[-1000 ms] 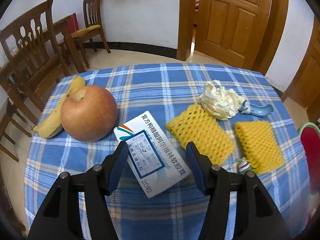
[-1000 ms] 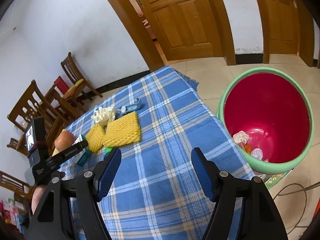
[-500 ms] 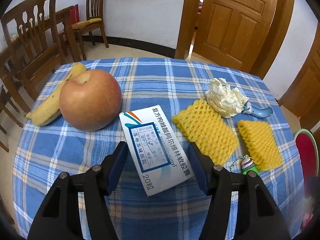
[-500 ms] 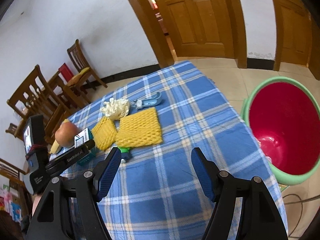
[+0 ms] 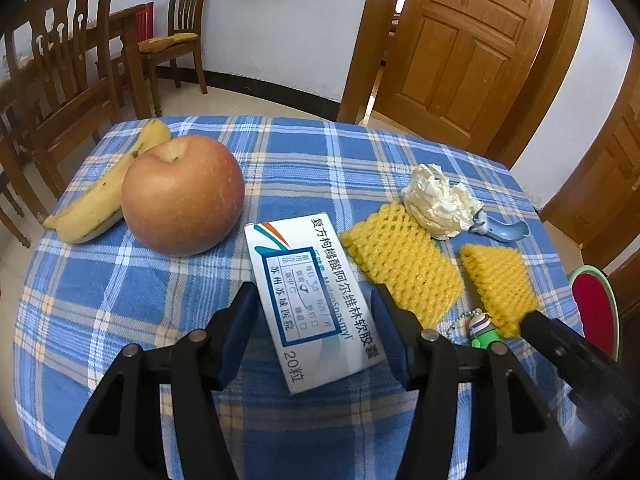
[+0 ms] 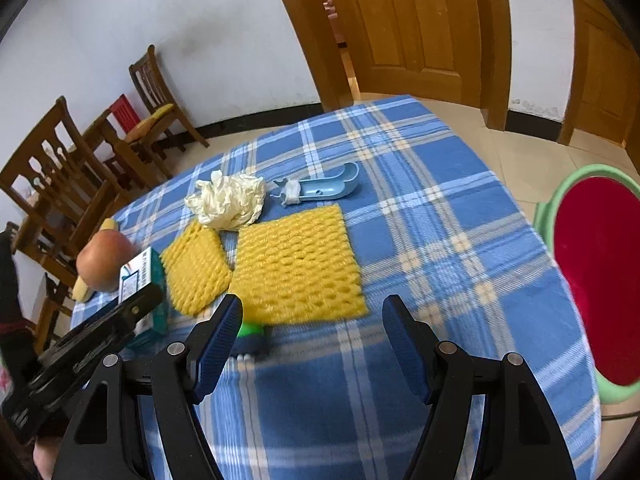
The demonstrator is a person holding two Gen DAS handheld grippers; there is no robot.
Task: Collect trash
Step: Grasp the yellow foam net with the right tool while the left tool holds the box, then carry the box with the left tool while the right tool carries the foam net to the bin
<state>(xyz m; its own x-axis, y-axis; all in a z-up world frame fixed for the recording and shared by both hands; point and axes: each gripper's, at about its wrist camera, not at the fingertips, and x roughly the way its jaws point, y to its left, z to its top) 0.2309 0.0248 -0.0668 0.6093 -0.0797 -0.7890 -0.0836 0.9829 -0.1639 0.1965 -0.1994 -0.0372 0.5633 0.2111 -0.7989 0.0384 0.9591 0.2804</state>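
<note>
My left gripper [image 5: 314, 330] is open, its jaws on either side of the near end of a white medicine box [image 5: 312, 300] lying on the blue checked table [image 5: 120, 292]; no contact shows. The box also shows in the right wrist view [image 6: 142, 276]. My right gripper [image 6: 312, 340] is open and empty above the table, just short of a large yellow foam net [image 6: 298, 266]. A smaller yellow foam net [image 6: 196, 268] lies left of it. A crumpled white tissue [image 6: 228, 200] lies behind them. The red bin with a green rim [image 6: 596, 276] stands on the floor to the right.
An apple [image 5: 182, 194] and a banana [image 5: 104, 192] lie at the table's left. A light blue plastic piece [image 6: 320, 188] lies by the tissue. A small green toy on a bead chain [image 5: 482, 328] lies near the foam nets. Wooden chairs [image 5: 64, 76] and doors [image 5: 460, 48] stand behind.
My right gripper has swung left, away from the bin, towards the foam nets. My left gripper has moved forward so its jaws flank the medicine box.
</note>
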